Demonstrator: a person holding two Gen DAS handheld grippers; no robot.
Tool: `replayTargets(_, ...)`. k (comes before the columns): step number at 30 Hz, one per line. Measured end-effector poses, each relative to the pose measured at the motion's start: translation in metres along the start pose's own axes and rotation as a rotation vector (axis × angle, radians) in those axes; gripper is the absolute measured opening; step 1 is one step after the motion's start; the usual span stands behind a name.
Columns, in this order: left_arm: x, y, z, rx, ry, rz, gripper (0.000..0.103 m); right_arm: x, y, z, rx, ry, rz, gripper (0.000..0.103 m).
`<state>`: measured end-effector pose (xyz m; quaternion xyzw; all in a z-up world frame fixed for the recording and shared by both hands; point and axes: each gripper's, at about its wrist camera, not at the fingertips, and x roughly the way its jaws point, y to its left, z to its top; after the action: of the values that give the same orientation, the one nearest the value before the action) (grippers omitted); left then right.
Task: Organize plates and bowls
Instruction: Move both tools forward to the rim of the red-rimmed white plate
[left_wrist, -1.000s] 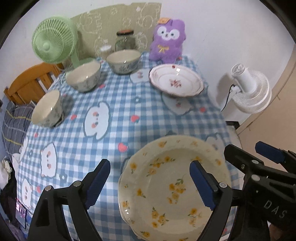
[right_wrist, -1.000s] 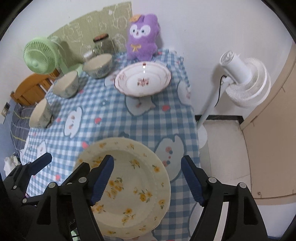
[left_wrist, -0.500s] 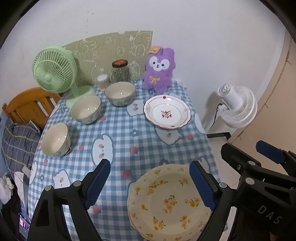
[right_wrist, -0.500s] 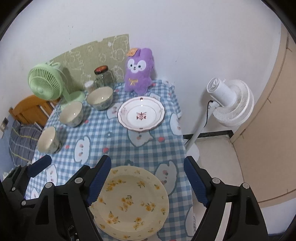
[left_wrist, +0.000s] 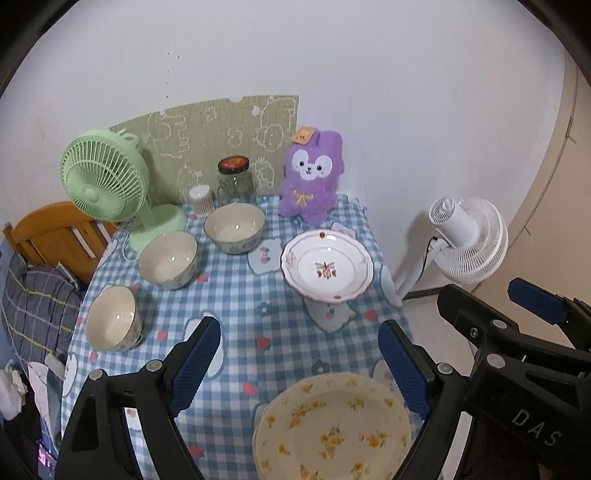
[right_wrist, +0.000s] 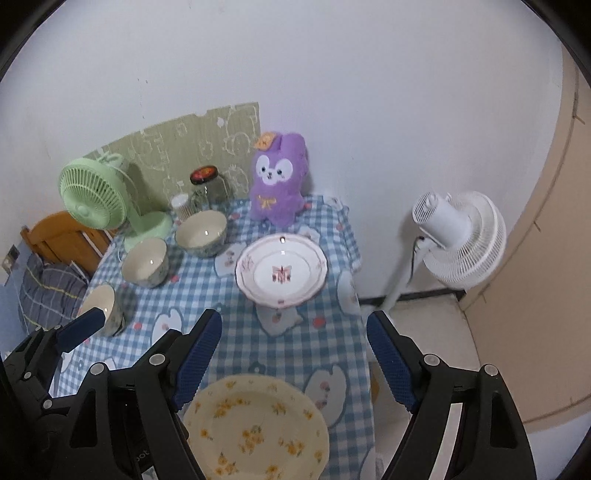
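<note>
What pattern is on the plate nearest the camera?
Yellow flowers on cream plate; clearest in the left wrist view.

Yellow-flowered plate, white plate, three bowls upright, apart

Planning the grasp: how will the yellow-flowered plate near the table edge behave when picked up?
The yellow-flowered plate looks like glazed ceramic: probably stiff, fragile and slippery under the pads. It is wide and shallow, so likely only its rim is grippable. It seems to sit on another plate, which may shift.
</note>
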<state>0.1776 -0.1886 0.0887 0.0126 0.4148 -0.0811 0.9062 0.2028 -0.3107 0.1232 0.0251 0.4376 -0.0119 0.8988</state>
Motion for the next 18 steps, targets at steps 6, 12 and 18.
replayTargets(6, 0.015, -0.016, 0.019, 0.003, -0.009, 0.045, 0.088, 0.019, -0.013, 0.026, -0.070, -0.006, 0.026, 0.083)
replayTargets(12, 0.040, -0.024, 0.032, -0.033, 0.022, 0.060, 0.088, 0.044, -0.021, 0.045, -0.155, -0.009, 0.032, 0.083)
replayTargets(18, 0.066, -0.029, 0.042, -0.040, 0.040, 0.089, 0.088, 0.071, -0.026, 0.058, -0.201, -0.007, 0.039, 0.083)
